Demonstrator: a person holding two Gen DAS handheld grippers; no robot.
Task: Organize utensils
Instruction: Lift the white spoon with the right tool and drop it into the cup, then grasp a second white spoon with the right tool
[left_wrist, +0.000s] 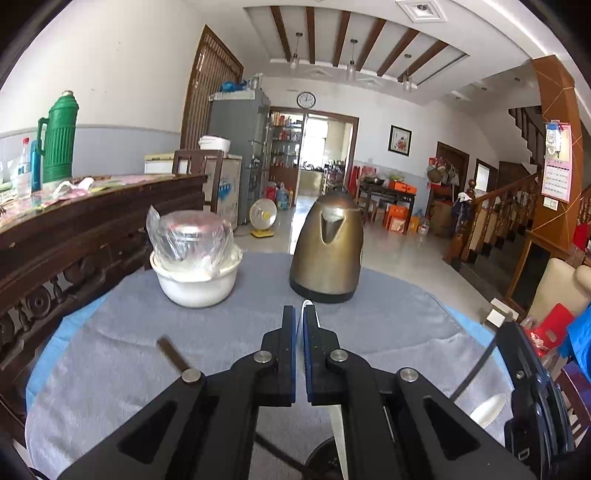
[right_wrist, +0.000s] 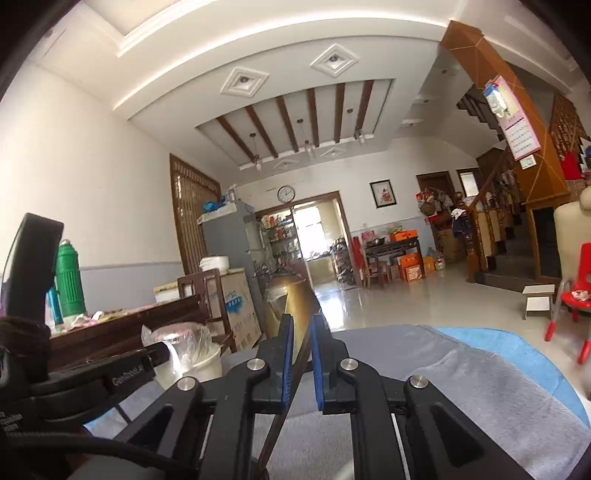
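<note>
Left tool (left_wrist: 300, 321) clamps a white spoon (left_wrist: 338, 424), handle upward. Right tool (right_wrist: 303, 332) pinches a brown chopstick (right_wrist: 295, 373) slantwise. Both lifted off the bench (left_wrist: 129, 350), likely for sorting.

A lived-in family home: one large open dining and living room.

A bench (left_wrist: 388, 325) under a grey cloth carries a brass-coloured electric kettle (left_wrist: 327, 247) and a white bowl (left_wrist: 197, 282). Beyond it lie a glossy tiled floor (right_wrist: 424, 295), a dark carved wooden sideboard (left_wrist: 92, 218) with a green thermos (left_wrist: 59, 140), a grey fridge (left_wrist: 240, 147), a wall clock (left_wrist: 306, 99), a framed picture (left_wrist: 399, 140), a wooden staircase (left_wrist: 495, 214), a wall calendar (left_wrist: 557, 166) and a ceiling with dark wooden beams (left_wrist: 343, 37).
</note>
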